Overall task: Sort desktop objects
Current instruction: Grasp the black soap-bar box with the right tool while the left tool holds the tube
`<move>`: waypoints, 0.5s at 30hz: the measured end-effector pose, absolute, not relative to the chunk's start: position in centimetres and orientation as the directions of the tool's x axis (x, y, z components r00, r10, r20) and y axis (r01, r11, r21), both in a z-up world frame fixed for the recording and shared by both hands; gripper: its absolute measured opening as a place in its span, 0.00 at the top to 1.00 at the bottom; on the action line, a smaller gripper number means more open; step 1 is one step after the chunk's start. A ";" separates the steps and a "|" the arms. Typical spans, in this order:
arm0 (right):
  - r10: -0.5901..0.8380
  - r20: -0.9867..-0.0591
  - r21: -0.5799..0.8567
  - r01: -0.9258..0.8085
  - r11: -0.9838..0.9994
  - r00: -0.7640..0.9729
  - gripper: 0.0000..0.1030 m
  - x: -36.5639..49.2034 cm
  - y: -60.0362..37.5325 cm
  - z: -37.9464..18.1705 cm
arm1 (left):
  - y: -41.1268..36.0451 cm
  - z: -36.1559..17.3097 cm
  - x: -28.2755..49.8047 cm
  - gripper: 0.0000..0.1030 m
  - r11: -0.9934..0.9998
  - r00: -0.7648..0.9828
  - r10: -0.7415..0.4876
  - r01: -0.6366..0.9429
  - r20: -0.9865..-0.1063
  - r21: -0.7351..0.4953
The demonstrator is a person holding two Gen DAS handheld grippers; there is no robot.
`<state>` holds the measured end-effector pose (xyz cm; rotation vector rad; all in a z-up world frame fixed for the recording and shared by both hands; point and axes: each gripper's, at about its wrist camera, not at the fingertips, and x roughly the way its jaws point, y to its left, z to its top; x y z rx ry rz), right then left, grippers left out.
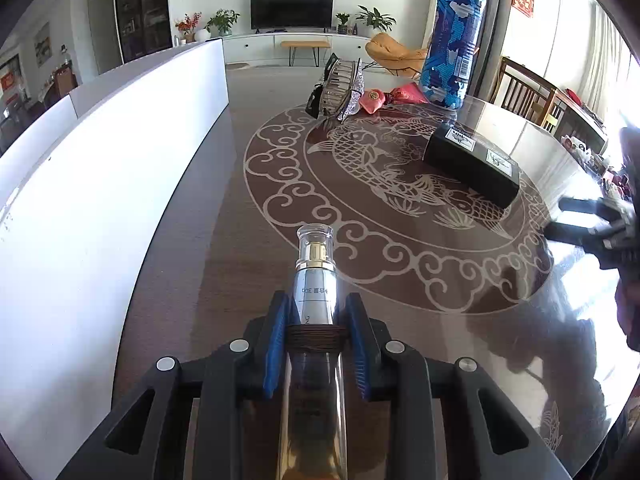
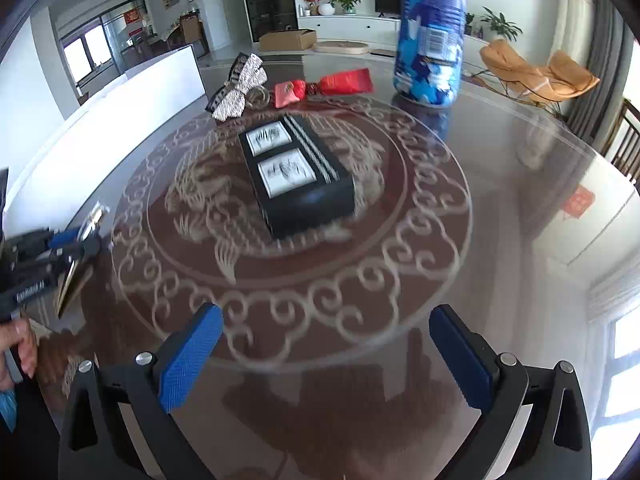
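Observation:
My left gripper (image 1: 316, 314) is shut on a silver and gold cosmetic bottle (image 1: 315, 280) with a clear cap, held above the brown table (image 1: 192, 240). It also shows at the left edge of the right wrist view (image 2: 86, 248). My right gripper (image 2: 326, 328) is open and empty above the table's near part; it shows at the right edge of the left wrist view (image 1: 560, 218). A black box (image 2: 298, 178) with white labels lies on the fish pattern ahead of it; the box also shows in the left wrist view (image 1: 472, 164).
A tall blue patterned can (image 1: 454, 40) stands at the far side. A sparkly hair clip (image 2: 240, 86), a pink pouch (image 2: 290, 92) and a red packet (image 2: 346, 80) lie beyond the box. A white panel (image 1: 100, 168) runs along the table's left edge.

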<state>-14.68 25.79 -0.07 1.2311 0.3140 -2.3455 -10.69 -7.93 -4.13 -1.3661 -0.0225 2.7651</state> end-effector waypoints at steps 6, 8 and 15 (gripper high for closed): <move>-0.256 -0.906 0.022 0.565 -0.825 -0.338 0.01 -21.6 19.5 -2.0 | -8.1 -4.2 -10.6 0.72 -0.997 -0.610 0.074 -0.042 -0.789 -0.060; -0.252 -0.901 0.005 0.573 -0.819 -0.352 0.13 -21.4 18.9 -2.3 | -8.0 -4.2 -10.6 0.72 -0.998 -0.610 0.059 -0.042 -0.790 -0.042; -0.292 -0.867 0.011 0.572 -0.821 -0.404 0.41 -13.0 22.0 -1.9 | -8.2 -4.1 -10.6 0.72 -0.998 -0.610 0.064 -0.042 -0.790 -0.049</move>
